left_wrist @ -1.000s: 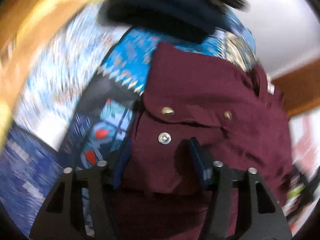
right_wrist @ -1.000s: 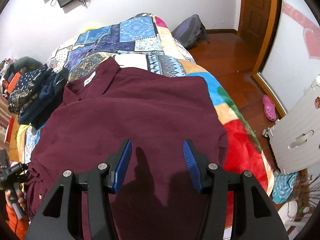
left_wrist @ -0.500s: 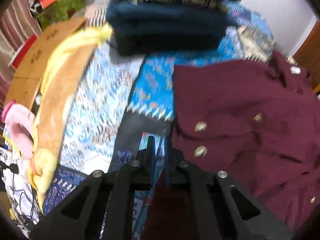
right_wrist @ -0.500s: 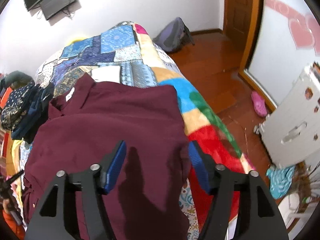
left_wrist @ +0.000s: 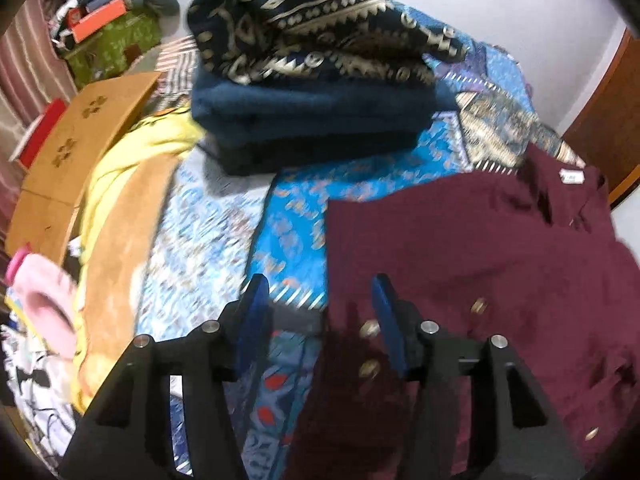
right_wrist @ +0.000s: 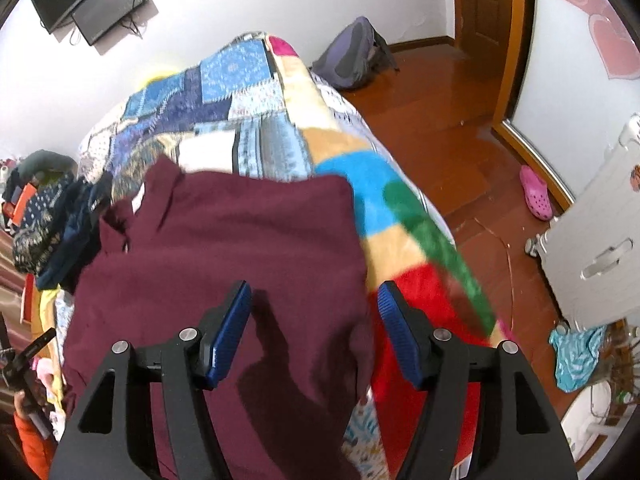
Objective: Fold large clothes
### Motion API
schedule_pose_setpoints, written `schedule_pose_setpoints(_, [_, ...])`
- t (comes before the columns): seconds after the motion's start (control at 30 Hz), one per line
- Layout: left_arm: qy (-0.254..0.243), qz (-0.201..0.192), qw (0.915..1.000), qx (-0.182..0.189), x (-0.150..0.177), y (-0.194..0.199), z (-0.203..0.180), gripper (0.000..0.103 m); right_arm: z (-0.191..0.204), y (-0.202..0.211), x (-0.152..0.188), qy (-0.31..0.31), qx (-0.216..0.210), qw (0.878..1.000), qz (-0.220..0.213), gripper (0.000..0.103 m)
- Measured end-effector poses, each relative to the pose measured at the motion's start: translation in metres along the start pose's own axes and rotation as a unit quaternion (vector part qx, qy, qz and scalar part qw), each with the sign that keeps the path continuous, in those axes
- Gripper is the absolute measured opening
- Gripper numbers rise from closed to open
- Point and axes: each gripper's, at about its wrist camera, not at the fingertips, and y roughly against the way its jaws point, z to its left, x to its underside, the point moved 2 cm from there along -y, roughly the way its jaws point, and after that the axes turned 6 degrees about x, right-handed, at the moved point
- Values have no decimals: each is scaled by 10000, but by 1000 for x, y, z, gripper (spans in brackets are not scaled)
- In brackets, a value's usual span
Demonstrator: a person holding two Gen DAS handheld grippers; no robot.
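Maroon shirt [left_wrist: 460,248]: spread flat on the bed, filling the right half of the left wrist view and the centre and lower left of the right wrist view; its collar with a white label lies at the upper right in the left view, and metal buttons show along its edge at lower centre.
Bed quilt [right_wrist: 248,92]: patchwork in blue, white, yellow, green and red under the shirt, running toward the top of the right view.
Left claw [left_wrist: 320,320]: at the bottom centre of its view, above the shirt's buttoned edge; its jaws have just been opening and now stand apart, the blue pads pressing on nothing, with the shirt's edge and the quilt seen in the gap.
Right claw [right_wrist: 314,332]: at the bottom centre of its view, over the shirt's right side edge; jaws apart, pads gripping nothing, its shadow on the cloth below.
Folded stack [left_wrist: 312,80]: dark blue clothes with a gold-patterned piece on top, at the upper centre of the left view, on the bed apart from the shirt.
Yellow cloth [left_wrist: 132,152]: at the left of the left view, beside the stack.
Backpack [right_wrist: 352,56]: on the wooden floor at the top of the right view.
Pink shoe [right_wrist: 536,192]: on the floor at the right.
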Motion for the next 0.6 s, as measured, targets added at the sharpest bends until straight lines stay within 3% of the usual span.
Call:
schedule_pose_setpoints(0.17, [409,358,9966,627,-23,-31,7,56,-9,-10,-26,-55,-256,9997,36,62])
schedule_pose_setpoints(0.37, [970,969,9845,1091,-26,-80,21,56,-23,-54,-34,-301,-550,9958,665,62])
schedule_pose_setpoints(0.47, [1141,1173,9783,1271,-20,-96,21,56,-28,-79,-35,-441,-571,9923,1009,62])
schedule_pose_setpoints(0.6, [1140,1280,9772,1250,-16,-112,22,57,-28,-99,-31,-685,-1026,9839,1293,62])
